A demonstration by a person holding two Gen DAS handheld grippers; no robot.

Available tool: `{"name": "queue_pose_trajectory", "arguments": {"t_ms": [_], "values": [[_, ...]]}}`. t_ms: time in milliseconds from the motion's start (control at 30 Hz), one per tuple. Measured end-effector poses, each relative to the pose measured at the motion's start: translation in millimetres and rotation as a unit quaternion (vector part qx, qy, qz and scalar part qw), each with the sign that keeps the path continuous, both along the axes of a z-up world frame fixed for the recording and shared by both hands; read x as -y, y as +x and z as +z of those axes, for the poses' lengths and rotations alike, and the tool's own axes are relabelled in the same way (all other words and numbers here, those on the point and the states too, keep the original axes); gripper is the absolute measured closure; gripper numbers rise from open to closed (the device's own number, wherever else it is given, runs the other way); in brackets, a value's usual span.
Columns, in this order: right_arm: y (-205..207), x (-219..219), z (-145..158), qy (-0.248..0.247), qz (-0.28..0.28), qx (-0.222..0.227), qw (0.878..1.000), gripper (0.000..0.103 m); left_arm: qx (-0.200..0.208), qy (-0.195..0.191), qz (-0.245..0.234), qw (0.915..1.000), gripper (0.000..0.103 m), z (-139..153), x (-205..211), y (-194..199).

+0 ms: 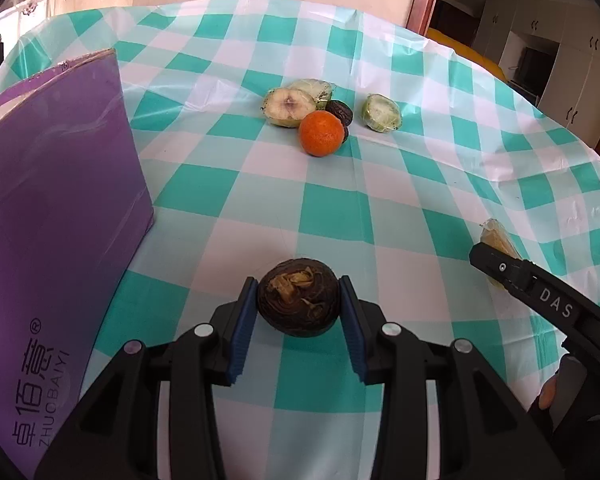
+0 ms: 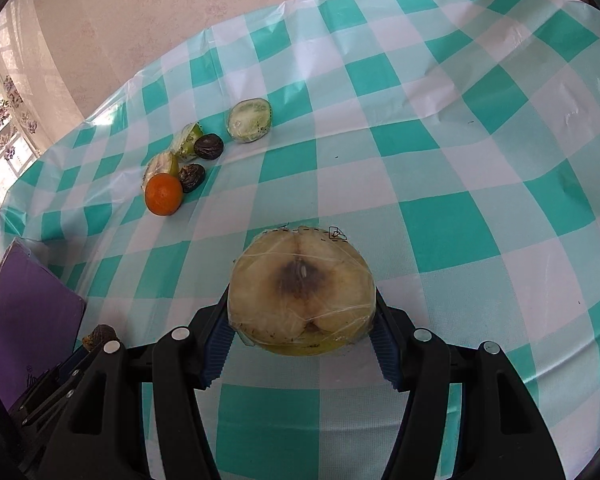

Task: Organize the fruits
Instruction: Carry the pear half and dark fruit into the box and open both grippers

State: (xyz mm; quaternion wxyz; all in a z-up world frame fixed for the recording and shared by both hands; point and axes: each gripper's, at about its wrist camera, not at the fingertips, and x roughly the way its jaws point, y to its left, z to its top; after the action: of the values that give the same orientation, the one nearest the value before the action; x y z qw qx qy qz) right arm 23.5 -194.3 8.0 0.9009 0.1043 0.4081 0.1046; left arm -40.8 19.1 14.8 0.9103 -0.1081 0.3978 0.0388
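Observation:
My left gripper (image 1: 299,305) is shut on a dark brown water chestnut (image 1: 298,302), just above the checked cloth. My right gripper (image 2: 302,314) is shut on a plastic-wrapped pale fruit half (image 2: 302,290), cut face up; it shows at the right of the left wrist view (image 1: 496,240). Farther out lie an orange (image 1: 323,133) (image 2: 163,194), wrapped green fruit halves (image 1: 290,106) (image 2: 249,119), and dark chestnuts (image 1: 340,111) (image 2: 209,146).
A purple box (image 1: 60,216) stands at the left, close to my left gripper; it also shows in the right wrist view (image 2: 28,312). The round table has a teal and white checked cloth (image 1: 420,184). A wall and doorway lie beyond.

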Motion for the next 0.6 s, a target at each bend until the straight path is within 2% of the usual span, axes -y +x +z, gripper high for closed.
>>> {"name": "queue_pose_trajectory", "arguments": {"t_ms": [167,500,600], "values": [[-22.2,-17.1,0.6,-0.020,0.032,0.004,0.999,0.043,0.003,-0.005,-0.003,1.0000,0.062,-0.4,-7.3,-19.9],[-59.3,-30.7,7.8,-0.024,0.056,0.029,0.998,0.043,0.039,0.003,-0.006,0.9992,0.062,8.7,-10.3,-52.3],[-66.0,-28.8,8.2,-0.012,0.054,0.030,0.998,0.043,0.059,0.011,-0.018,0.9981,0.062,16.1,-5.4,-66.9]]}}
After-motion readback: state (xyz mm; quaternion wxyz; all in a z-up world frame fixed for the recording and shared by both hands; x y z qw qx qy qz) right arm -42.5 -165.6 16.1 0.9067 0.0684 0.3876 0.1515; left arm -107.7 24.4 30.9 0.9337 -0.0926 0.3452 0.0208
